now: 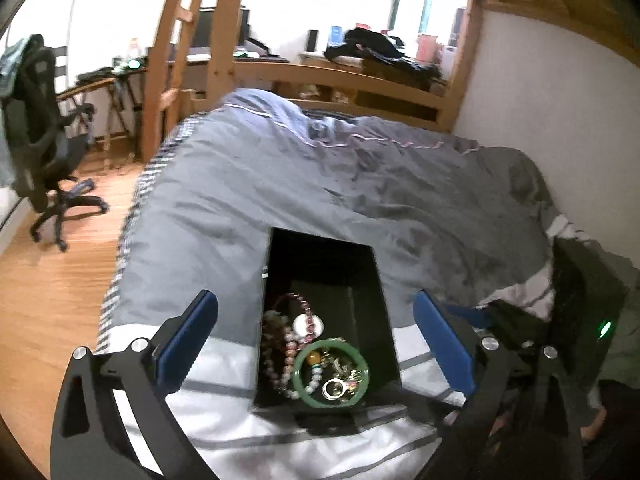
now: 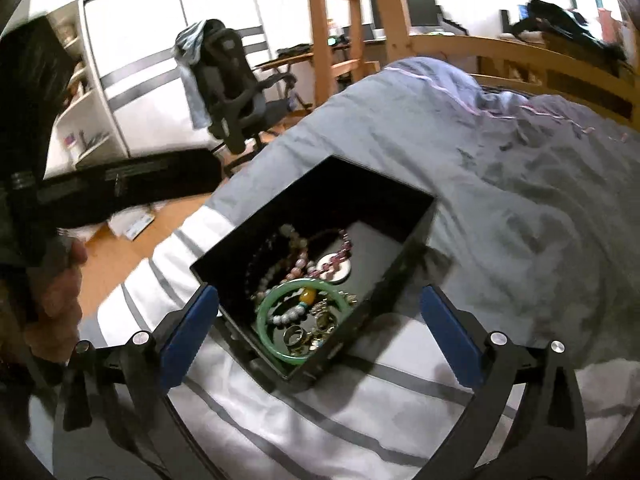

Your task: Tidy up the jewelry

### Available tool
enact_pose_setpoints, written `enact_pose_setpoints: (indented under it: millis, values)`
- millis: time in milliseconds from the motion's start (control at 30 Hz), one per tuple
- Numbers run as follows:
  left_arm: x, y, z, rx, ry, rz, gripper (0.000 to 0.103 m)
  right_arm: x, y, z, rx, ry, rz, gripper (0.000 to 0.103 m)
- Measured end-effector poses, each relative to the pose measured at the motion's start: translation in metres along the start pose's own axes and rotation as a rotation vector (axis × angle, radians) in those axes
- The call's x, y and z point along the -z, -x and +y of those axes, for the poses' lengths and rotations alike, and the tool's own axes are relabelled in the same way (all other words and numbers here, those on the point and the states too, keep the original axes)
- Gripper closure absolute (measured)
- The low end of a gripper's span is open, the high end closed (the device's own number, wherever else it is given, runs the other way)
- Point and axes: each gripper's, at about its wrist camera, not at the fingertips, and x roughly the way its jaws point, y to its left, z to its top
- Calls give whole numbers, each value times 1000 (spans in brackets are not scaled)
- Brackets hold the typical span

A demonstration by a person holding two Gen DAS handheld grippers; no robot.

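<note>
We see an open-topped black rectangular box point(image 1: 320, 276) resting on a grey quilted bed cover with pale stripes point(image 1: 360, 184). The box holds the jewelry, piled toward its near end. On top lies a green jade-like bangle point(image 1: 296, 368), round and smooth. Inside its ring we see a metal finger ring point(image 1: 334, 389) and an amber-coloured bead point(image 1: 315, 358). Beside and partly beneath the bangle lie strands of pink and pale round beads point(image 1: 289, 344). A flat white disc point(image 1: 308, 325) sits behind the bangle, with a pink bead strand draped over it. The far part of the box floor is bare.

In the left wrist view, the left gripper point(image 1: 316, 336) has its blue-padded fingers point(image 1: 188, 332) wide apart. The box appears between them; the pads touch nothing.

In the right wrist view, the right gripper point(image 2: 320, 328) also stands wide apart, with the near corner of the box between its blue pads point(image 2: 448, 332). We see no contact with the box walls. At the left edge of this view, a person's hand point(image 2: 56, 292) grips the black handle of the other tool.

A dark office chair point(image 1: 44, 136) stands on the wooden floor point(image 1: 48, 300) beside the bed. A light wooden bed frame point(image 1: 340, 80) rises at the far end.
</note>
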Motion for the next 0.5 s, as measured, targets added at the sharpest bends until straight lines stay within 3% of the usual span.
enact_pose_setpoints:
  millis: [167, 333, 500]
  values:
    - [14, 29, -8, -106, 6, -20, 6, -6, 30, 0, 46, -16, -8, 3]
    - [32, 48, -11, -162, 7, 33, 6, -7, 60, 2, 74, -34, 30, 3]
    - [40, 68, -23, -265, -16, 34, 6, -3, 88, 8, 85, -28, 18, 3]
